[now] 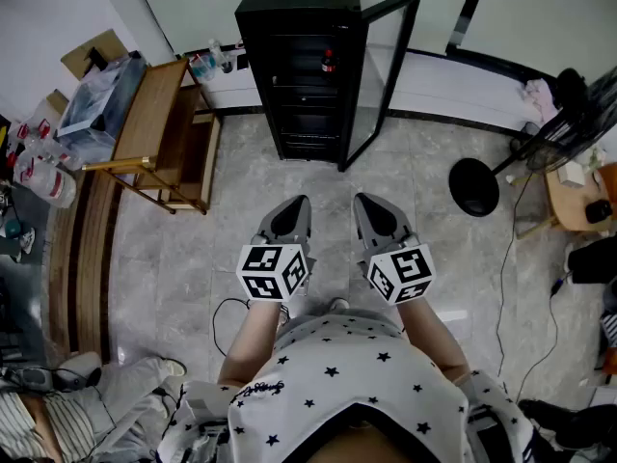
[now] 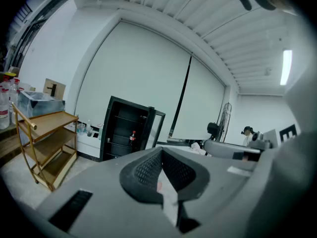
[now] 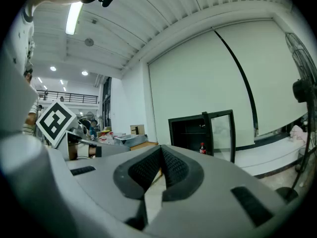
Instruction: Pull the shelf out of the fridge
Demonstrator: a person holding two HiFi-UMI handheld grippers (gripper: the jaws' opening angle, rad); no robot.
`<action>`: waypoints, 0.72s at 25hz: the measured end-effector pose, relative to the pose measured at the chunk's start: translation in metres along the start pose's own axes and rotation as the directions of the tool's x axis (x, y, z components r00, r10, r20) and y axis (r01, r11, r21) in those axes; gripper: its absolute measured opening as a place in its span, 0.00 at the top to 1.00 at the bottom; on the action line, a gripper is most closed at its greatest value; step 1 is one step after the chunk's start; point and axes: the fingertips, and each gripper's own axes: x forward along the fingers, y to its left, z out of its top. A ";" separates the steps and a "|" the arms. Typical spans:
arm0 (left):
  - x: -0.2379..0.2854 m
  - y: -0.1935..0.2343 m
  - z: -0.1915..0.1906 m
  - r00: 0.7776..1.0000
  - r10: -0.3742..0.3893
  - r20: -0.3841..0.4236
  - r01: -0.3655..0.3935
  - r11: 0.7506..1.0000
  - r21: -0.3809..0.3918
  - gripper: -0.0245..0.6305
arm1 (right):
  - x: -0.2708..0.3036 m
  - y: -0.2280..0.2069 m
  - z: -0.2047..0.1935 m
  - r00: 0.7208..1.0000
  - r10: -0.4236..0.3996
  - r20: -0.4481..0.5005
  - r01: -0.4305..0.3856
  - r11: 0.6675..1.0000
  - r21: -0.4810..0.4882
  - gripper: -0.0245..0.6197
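Bright ceiling light (image 2: 286, 66), fisheye-warped edges

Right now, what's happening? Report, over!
Left gripper shut, right gripper shut, both empty, short of fridge. Door open, shelf inside. Wooden cart left of path.

bare floor (image 1: 289, 186) lies open up to the fridge (image 1: 301, 66); its door (image 1: 381, 75) swings right, wooden rack (image 1: 159, 133) flanks left.

1. Tall boxy metal fridge (image 1: 289, 8): matt black, clear glass door.
2. Small bottle on its shelf (image 1: 328, 62): red, dark.
3. Wooden shelf trolley (image 1: 159, 104): tan.
4. Stone-tile floor (image 1: 415, 181): grey, marbled.
5. Person's shirt (image 1: 337, 365): white, black stars.
6. Left gripper (image 1: 297, 203), right gripper (image 1: 362, 203): grey; cubes black-and-white squares.
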 end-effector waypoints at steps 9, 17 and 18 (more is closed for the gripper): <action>-0.013 -0.001 0.003 1.000 0.012 0.023 -0.012 1.000 0.013 0.95 | -0.009 0.016 0.000 1.000 0.025 -0.007 -0.025 1.000 -0.006 0.97; -0.011 -0.015 -0.006 0.999 0.032 0.032 -0.031 0.999 -0.027 0.95 | -0.022 0.005 0.000 0.999 0.054 -0.007 -0.054 0.999 -0.009 0.97; -0.011 -0.016 -0.008 0.999 0.034 0.032 -0.033 0.999 -0.037 0.95 | -0.023 0.003 -0.001 0.998 0.055 -0.004 -0.055 0.998 0.001 0.97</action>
